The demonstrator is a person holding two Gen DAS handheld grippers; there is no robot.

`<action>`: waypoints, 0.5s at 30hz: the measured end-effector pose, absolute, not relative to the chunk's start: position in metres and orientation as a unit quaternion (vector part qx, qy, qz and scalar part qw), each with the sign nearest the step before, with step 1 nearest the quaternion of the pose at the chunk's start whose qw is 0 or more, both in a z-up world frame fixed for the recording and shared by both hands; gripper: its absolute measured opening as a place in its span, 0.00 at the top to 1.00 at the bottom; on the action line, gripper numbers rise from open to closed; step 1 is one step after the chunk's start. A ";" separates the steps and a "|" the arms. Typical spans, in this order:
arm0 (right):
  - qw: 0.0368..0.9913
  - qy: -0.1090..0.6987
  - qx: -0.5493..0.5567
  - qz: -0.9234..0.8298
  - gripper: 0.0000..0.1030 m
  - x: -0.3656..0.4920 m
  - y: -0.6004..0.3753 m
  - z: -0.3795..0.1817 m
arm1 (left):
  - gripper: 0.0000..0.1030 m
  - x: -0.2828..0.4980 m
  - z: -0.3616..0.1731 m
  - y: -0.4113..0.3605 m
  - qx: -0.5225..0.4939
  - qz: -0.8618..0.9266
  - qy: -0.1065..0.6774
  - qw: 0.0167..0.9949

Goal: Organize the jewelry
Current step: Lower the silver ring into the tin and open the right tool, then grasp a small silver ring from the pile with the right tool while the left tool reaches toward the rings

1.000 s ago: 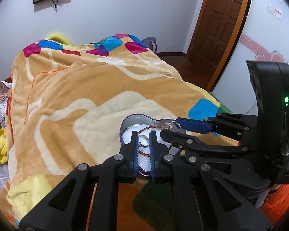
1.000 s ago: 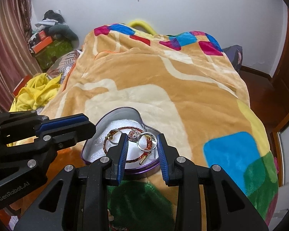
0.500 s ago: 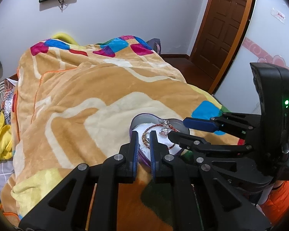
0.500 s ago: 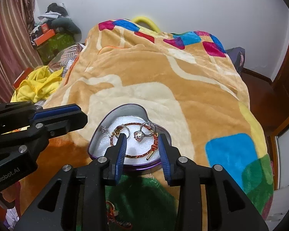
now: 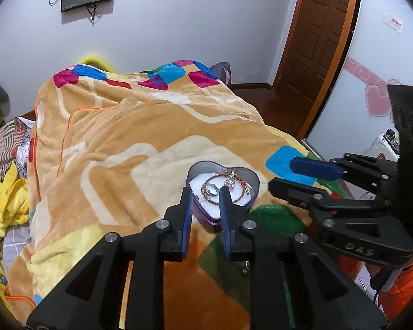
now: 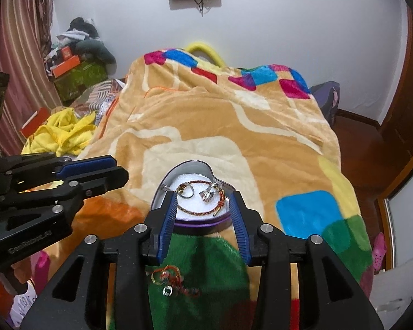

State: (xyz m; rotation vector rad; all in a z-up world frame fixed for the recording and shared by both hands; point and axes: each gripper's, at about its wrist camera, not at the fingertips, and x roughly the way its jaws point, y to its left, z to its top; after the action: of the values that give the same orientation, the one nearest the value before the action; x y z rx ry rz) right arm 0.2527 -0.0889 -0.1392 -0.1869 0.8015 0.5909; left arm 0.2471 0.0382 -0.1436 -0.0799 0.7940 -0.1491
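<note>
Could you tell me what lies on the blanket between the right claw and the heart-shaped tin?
In the right wrist view, only bare green blanket separates the opening, empty right claw from the heart-shaped tin. The loose jewelry lies nearer the camera.

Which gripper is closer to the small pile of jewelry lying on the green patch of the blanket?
Right. The right gripper hangs almost directly over the loose jewelry, its jaws opening and empty. The left gripper is off to the side, also opening and empty.
</note>
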 end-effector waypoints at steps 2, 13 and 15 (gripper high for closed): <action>0.877 0.379 -0.084 0.282 0.58 0.245 -0.093 -0.135 | 0.77 0.240 -0.142 0.038 -0.040 -0.071 0.386 0.919; 0.881 0.384 -0.069 0.268 0.56 0.220 -0.111 -0.136 | 0.70 0.207 -0.152 0.030 -0.036 -0.073 0.404 0.911; 0.881 0.387 -0.067 0.264 0.56 0.217 -0.113 -0.139 | 0.70 0.202 -0.158 0.029 -0.037 -0.074 0.411 0.908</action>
State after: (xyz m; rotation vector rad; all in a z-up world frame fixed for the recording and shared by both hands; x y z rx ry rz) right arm 0.2175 -0.1134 -0.1387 -0.1400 0.8059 0.5501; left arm 0.2023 0.0286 -0.1578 -0.0765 0.8481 -0.1536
